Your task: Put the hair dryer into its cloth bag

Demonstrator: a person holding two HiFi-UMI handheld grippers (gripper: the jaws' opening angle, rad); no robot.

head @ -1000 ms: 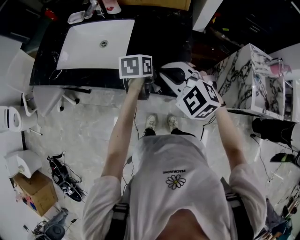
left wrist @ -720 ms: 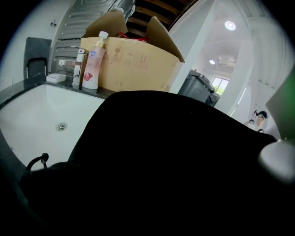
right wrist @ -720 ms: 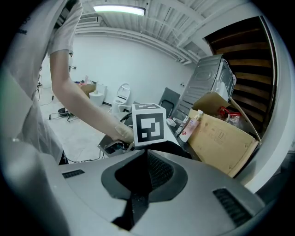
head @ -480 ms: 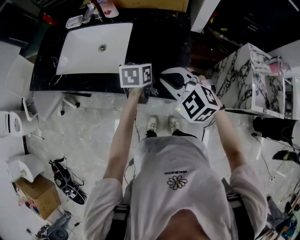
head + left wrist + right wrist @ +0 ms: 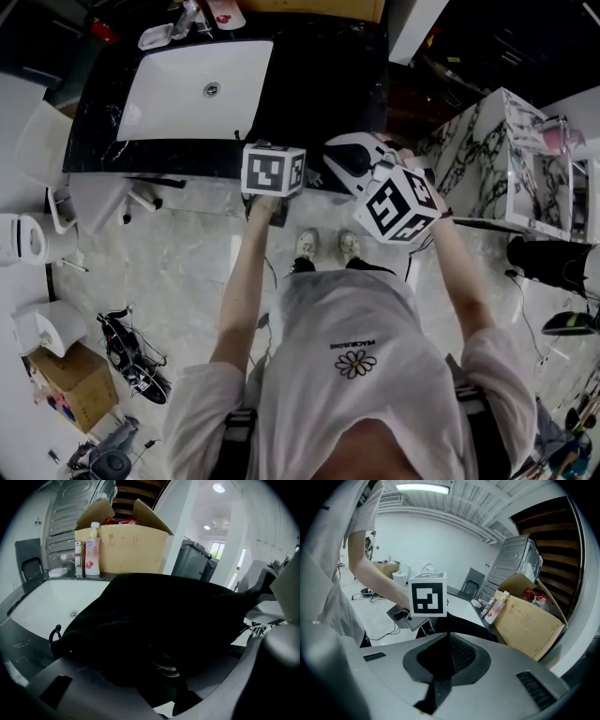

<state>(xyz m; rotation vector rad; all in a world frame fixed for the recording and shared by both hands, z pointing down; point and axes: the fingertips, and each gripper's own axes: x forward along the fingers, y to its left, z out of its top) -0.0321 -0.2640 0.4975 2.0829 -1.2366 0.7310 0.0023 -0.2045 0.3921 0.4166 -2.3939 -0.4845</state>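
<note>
Head view: at counter [image 5: 328, 75] edge, left gripper [image 5: 161, 681] ajar, just closing round cloth bag [image 5: 154, 620] right gripper [image 5: 446, 637] pinches.

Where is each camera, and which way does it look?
Head view: on the person's head, looking down at the sink; shirt, arms show.
Left gripper view: on the left gripper, facing the cloth bag between its jaws, just closing further.
Right gripper view: on the right gripper, shut on that bag, facing the other's marker cube.
Both gripper views share the cardboard box.
</note>
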